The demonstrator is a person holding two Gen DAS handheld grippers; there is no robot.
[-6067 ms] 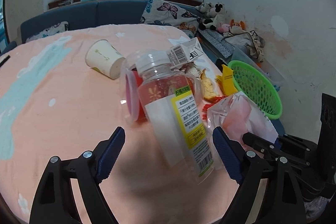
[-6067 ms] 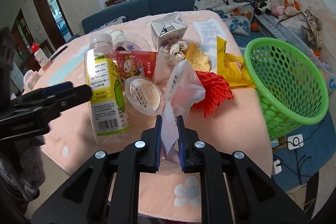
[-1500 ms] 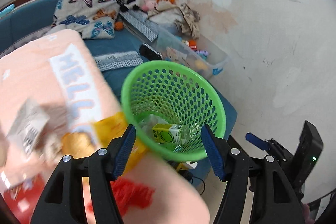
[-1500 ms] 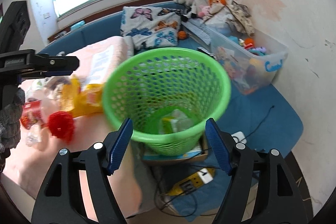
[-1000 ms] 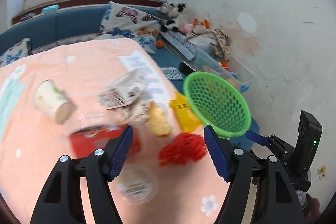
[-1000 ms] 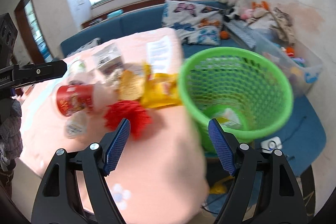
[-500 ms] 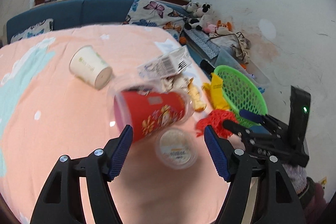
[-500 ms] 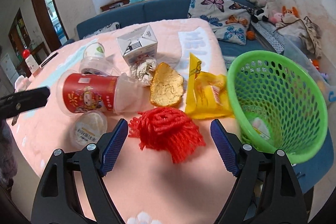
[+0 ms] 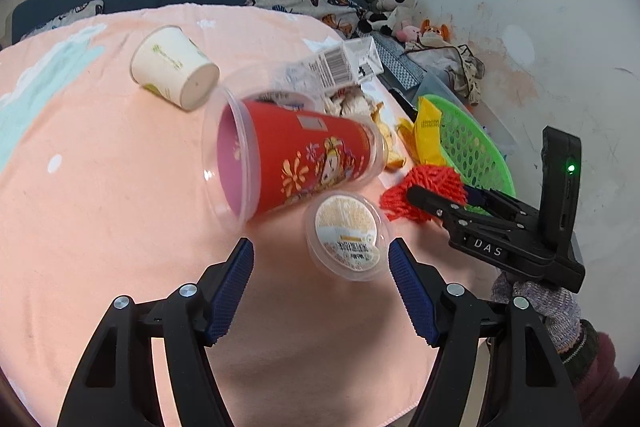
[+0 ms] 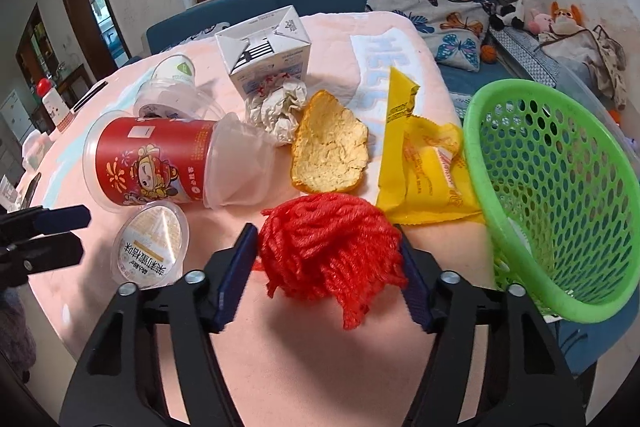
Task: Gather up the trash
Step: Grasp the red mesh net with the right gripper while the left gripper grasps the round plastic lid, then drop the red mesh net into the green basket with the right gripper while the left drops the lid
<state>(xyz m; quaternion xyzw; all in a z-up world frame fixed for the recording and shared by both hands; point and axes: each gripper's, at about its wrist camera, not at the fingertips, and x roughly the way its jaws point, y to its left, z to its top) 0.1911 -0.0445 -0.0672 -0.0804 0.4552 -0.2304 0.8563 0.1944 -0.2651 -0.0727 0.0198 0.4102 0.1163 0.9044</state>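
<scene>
My left gripper [image 9: 320, 267] is open, its jaws on either side of a small clear pudding cup [image 9: 347, 235] that lies on the peach cloth. A red plastic cup [image 9: 288, 163] lies on its side just beyond. My right gripper [image 10: 326, 259] is open around a red mesh net [image 10: 332, 251], apart from it on both sides. The pudding cup [image 10: 150, 247] and red cup [image 10: 160, 163] also show in the right wrist view. The green basket [image 10: 560, 187] stands at the table's right edge, with some trash inside.
On the cloth lie a paper cup [image 9: 172, 67], a milk carton [image 10: 266, 51], crumpled paper [image 10: 280, 107], an orange peel [image 10: 328, 151] and a yellow wrapper [image 10: 420, 167]. A blue sofa with butterfly pillows and soft toys stands behind the table.
Both grippers swung from the basket back over the table and came down closer. The left now brackets the pudding cup, the right brackets the red net.
</scene>
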